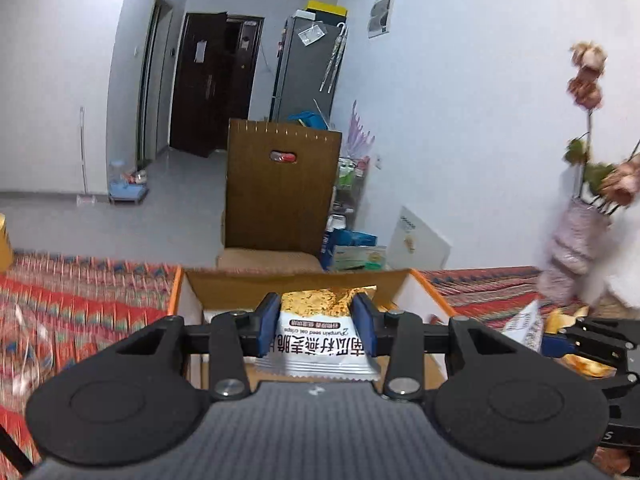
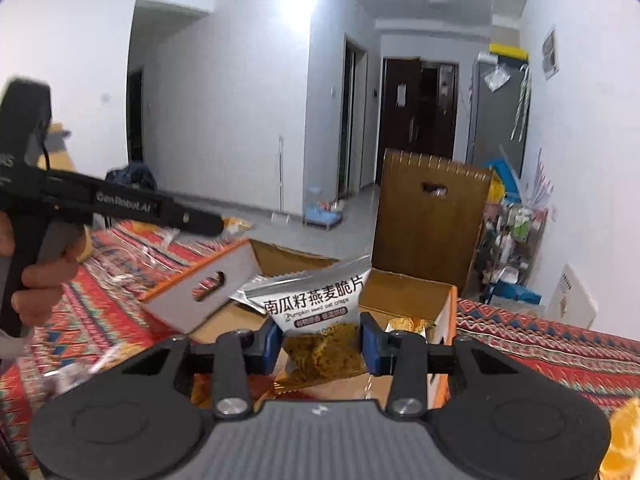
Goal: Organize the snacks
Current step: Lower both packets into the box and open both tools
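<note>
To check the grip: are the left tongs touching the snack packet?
Touching. In the left wrist view, both blue pads of the left tongs press the snack packet.

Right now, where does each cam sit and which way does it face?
Left wrist: on the left gripper, facing the box and far door; jaws shut on a snack pack.
Right wrist: on the right gripper, same heading; jaws shut on another pack; a hand at left.
Shared: box, door.
</note>
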`<state>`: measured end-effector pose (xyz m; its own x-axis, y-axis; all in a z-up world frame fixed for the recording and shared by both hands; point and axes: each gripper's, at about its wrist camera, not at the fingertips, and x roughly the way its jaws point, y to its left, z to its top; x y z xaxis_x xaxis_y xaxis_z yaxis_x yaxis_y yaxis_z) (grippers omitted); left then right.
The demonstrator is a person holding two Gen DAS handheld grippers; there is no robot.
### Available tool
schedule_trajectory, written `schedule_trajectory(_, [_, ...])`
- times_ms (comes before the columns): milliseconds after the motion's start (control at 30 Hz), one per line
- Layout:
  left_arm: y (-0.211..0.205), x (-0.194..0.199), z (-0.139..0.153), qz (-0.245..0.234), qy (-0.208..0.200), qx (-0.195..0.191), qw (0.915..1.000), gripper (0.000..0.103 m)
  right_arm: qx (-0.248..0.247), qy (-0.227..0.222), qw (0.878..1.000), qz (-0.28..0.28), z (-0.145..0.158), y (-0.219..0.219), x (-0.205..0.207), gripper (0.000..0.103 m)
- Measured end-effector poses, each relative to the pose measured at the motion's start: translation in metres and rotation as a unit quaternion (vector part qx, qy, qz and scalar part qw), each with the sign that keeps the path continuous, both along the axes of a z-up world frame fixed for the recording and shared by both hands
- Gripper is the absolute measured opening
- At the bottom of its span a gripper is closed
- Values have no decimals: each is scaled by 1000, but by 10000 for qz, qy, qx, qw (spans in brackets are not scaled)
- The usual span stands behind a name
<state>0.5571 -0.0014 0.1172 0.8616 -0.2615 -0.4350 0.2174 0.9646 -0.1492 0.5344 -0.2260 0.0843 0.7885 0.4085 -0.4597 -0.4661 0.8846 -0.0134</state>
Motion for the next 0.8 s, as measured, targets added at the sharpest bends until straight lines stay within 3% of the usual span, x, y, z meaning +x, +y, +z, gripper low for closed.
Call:
schedule_trajectory(300, [-9, 110, -54, 257, 708, 212, 9969, 41, -96, 1030, 9942, -283, -47, 22, 139, 40])
schedule_trajectory(433, [-13, 139, -74, 422, 887, 156, 9950, 47, 334, 1743, 9827, -527, -69, 19, 192, 40])
schedule_trajectory(500, [-12, 152, -82, 562, 1085, 34, 9925, 61, 521, 1941, 9767, -755, -76, 18, 210, 60])
schedule_trajectory(567, [-7, 156, -83, 508, 1179, -146, 9916, 62, 592, 1907, 9764, -823, -77, 19, 212, 80])
schedule_trajectory(667, [5, 155, -86, 535, 1208, -465, 9901, 74, 370, 1804, 9792, -851, -80, 27, 209, 80])
schedule_trajectory(800, [8, 149, -84, 601, 1037, -469, 9917, 74, 582, 1623, 9813, -857, -77, 21, 202, 80])
